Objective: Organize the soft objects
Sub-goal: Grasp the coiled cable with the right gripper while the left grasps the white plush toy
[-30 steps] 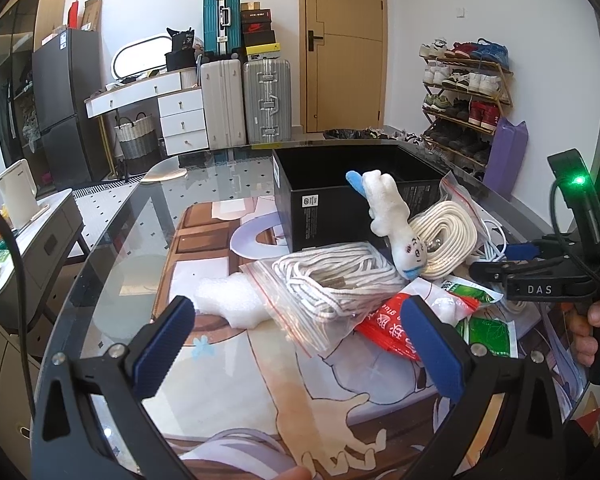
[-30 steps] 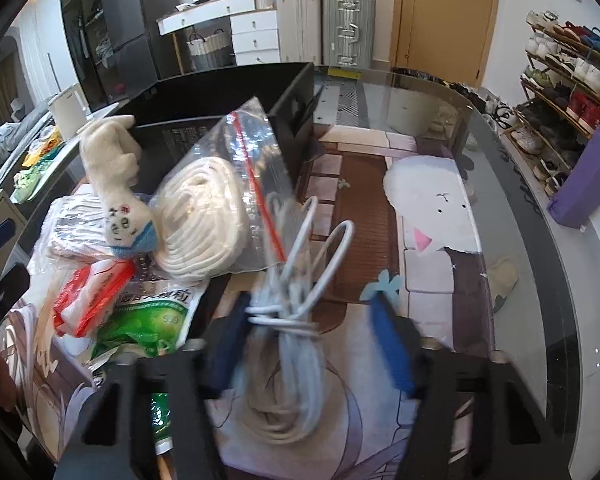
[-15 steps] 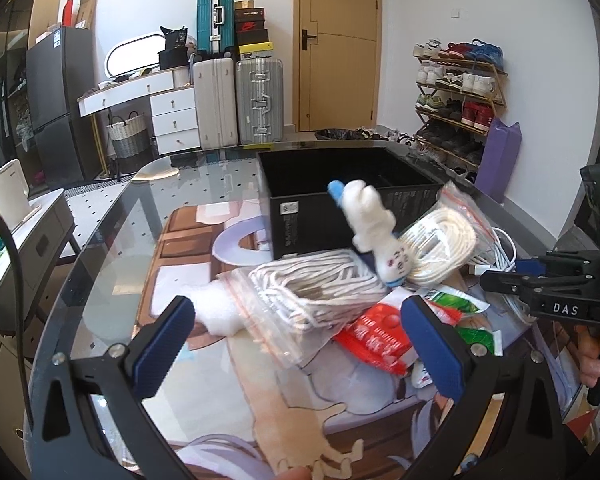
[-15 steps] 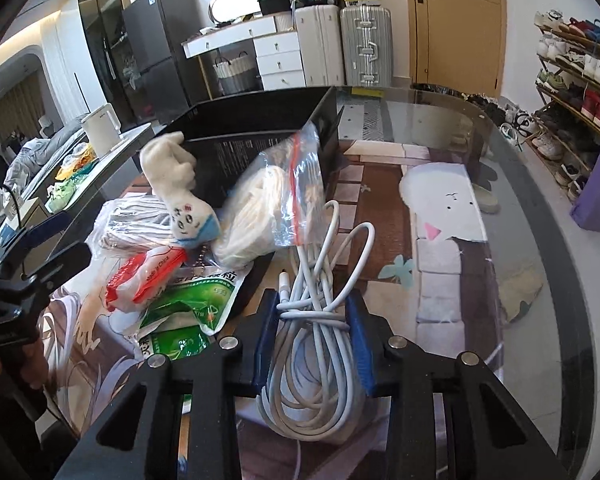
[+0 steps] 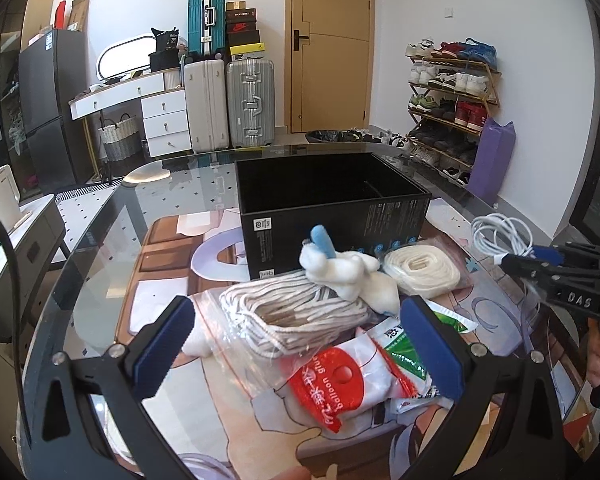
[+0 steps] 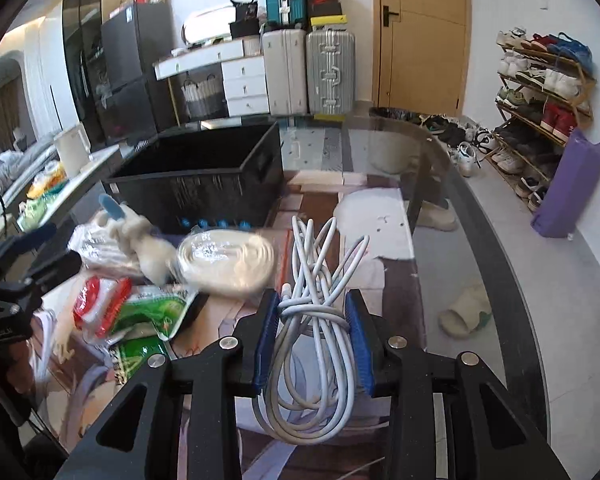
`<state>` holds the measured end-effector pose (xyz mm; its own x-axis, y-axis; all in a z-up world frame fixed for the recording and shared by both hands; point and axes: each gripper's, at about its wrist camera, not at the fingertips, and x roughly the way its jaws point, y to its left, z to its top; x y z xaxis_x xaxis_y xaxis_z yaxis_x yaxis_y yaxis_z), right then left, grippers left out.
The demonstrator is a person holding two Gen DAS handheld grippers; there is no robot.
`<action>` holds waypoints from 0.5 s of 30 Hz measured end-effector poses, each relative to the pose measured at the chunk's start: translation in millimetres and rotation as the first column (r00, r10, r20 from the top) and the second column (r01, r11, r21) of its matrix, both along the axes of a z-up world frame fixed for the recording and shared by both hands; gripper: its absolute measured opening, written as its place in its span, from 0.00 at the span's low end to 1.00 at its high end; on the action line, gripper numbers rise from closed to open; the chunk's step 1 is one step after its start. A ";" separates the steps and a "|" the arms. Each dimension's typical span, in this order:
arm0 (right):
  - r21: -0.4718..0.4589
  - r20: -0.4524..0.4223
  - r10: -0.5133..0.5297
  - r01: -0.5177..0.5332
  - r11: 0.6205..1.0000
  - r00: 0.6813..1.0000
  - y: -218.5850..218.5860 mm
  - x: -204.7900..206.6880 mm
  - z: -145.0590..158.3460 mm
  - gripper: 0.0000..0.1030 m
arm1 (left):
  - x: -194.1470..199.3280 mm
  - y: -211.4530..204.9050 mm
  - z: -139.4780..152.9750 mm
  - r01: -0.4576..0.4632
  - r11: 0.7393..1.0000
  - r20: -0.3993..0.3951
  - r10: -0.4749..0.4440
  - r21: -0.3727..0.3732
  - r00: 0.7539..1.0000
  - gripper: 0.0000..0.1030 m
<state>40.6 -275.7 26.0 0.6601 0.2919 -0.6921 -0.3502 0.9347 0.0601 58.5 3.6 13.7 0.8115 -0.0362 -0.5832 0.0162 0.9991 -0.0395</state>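
My right gripper (image 6: 312, 312) is shut on a coiled white cable (image 6: 312, 344) and holds it above the glass table; the cable also shows in the left wrist view (image 5: 500, 236). My left gripper (image 5: 296, 336) is open and empty, above a bagged rope bundle (image 5: 296, 316). A white plush toy (image 5: 348, 268) lies tipped over on the bundle. A bagged cream rope coil (image 5: 420, 268) lies flat beside it. An open black box (image 5: 328, 200) stands behind the pile. A red packet (image 5: 340, 380) and a green packet (image 5: 416, 364) lie in front.
The glass table (image 5: 100, 240) has a rounded edge at left and far side. A white foam piece (image 5: 196, 344) lies left of the bundle. Suitcases (image 5: 228, 104), drawers and a shoe rack (image 5: 452, 100) stand beyond the table. A slipper (image 6: 464, 312) lies on the floor.
My right gripper closed on the white cable and lifted it off the pile. The plush toy and the bagged cream coil fell over flat. My left gripper stayed open and shifted a little.
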 end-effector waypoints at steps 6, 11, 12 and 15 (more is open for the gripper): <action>0.053 0.034 0.054 -0.056 0.997 0.998 5.1 -8.0 13.5 0.33 | 6.7 -3.5 0.7 0.022 1.000 -0.004 -0.022 0.006 1.000 1.00; 0.069 0.039 0.110 -0.112 0.991 0.993 16.9 -11.7 14.1 0.33 | 17.4 -8.2 1.7 0.032 0.999 -0.016 -0.031 0.028 0.999 1.00; 0.069 0.041 0.122 -0.125 0.990 0.992 19.7 -13.1 13.9 0.33 | 20.0 -9.2 1.4 0.039 0.999 -0.021 -0.038 0.026 0.999 1.00; 0.067 0.042 0.146 -0.149 0.987 0.988 25.0 -16.4 12.7 0.33 | 29.4 -12.0 0.1 0.052 0.998 -0.047 -0.051 0.025 0.998 1.00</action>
<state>24.2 -250.7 38.6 0.6306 0.4349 -0.6428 -0.4873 0.8665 0.1081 87.9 -8.4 13.8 0.7810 -0.0616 -0.6214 0.0664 0.9977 -0.0155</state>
